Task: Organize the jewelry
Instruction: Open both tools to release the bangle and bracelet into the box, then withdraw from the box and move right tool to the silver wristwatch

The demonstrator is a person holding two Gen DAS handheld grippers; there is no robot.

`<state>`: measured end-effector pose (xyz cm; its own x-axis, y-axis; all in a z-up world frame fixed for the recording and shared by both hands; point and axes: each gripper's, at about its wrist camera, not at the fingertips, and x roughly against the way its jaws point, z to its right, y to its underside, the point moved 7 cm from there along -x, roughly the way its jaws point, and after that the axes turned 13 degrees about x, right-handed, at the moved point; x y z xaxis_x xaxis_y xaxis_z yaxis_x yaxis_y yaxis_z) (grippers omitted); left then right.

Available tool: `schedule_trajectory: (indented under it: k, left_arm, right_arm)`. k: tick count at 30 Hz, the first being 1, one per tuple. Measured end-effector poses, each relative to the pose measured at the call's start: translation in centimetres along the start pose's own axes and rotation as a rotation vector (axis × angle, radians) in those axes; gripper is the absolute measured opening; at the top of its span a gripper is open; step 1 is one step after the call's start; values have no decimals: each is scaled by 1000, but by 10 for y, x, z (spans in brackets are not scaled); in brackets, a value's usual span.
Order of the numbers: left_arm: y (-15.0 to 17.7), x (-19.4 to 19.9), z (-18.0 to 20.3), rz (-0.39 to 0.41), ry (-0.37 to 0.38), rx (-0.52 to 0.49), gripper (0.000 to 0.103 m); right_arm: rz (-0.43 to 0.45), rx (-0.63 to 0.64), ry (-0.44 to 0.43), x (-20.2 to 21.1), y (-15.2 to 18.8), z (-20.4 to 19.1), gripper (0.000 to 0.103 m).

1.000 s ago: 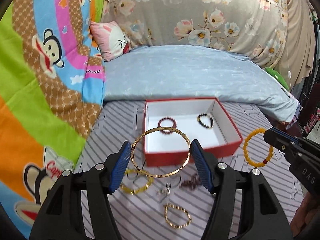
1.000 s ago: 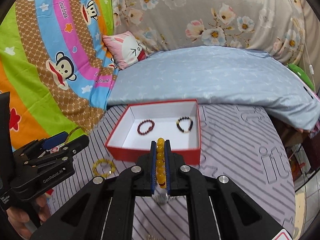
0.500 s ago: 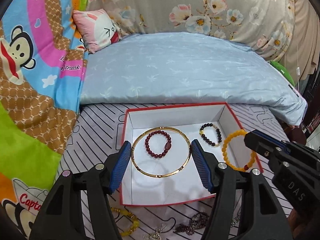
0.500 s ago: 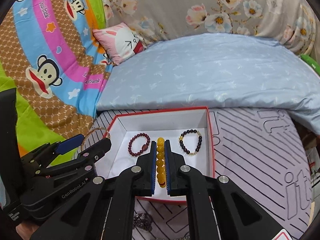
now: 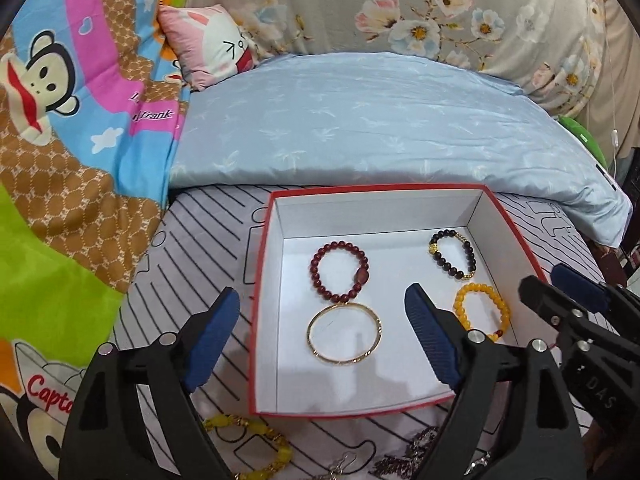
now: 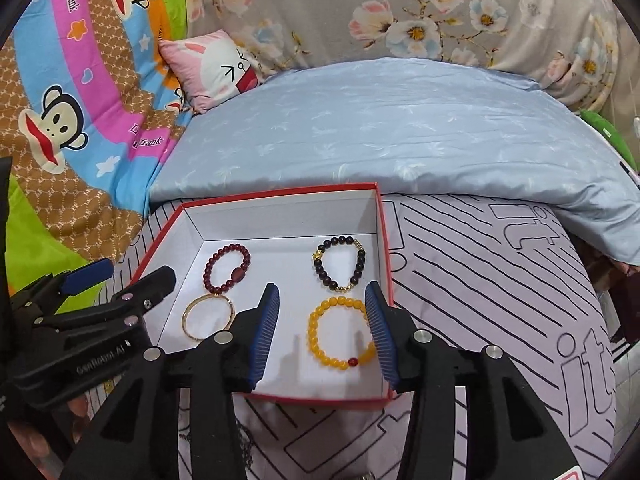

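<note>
Our left tool (image 5: 322, 334) and right tool (image 6: 322, 330) have just been opening; both stand wide over the red box (image 5: 262, 280), holding nothing. The gold bangle (image 5: 344, 334) lies at its six o'clock, the yellow bracelet (image 6: 340, 338) at four, released flat for sorting. Only the left view shows loose pieces (image 5: 256, 446) on the bed.

4 bracelets (image 5: 344, 334) flat in red box (image 5: 262, 292)
</note>
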<state>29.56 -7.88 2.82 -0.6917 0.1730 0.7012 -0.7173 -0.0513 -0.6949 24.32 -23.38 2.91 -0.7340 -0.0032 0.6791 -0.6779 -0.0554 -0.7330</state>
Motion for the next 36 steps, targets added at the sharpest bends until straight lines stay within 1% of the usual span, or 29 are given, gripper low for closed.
schedule_trajectory:
  k: [5,8,11,15,18,21,24,27,31,36]
  left_arm:
    - [12,27,-18,29,-11,15,82]
    - [23,42,-31,34,-17,27,83]
    - [39,55,-49,32,-32,55,84]
    - [67,66,-68,13,-54,91,84]
    - [91,72,-78,-4,-62,114,84]
    - [112,75,-84,-18,-71,119,84]
    - [130,77,-87,-22,-84,116,84]
    - [143,78,-89,-29,-82,120,84]
    - [150,81,-94,-28,-68,145,84]
    - [156,78,-99,-35,-69,170,84]
  right_arm:
    - [10,-3,-9,27,19,-7,48]
    - [12,-4,-2,42,36,-12,49]
    - [-9,-9,-7,53,57,-18,49]
    - [-45,-21,-3,61,92,-24,49]
    - [-75,-47,-28,62,117,-33,49]
    - [-97,-66,-50,59,134,-44,49]
    - [-120,-90,-80,51,144,-54,49]
    - [-134,-97,-91,45,148,-61,49]
    - [-141,-115,-107,38,148,-66,49]
    - [-131,-118,-100,31,142,-69,48]
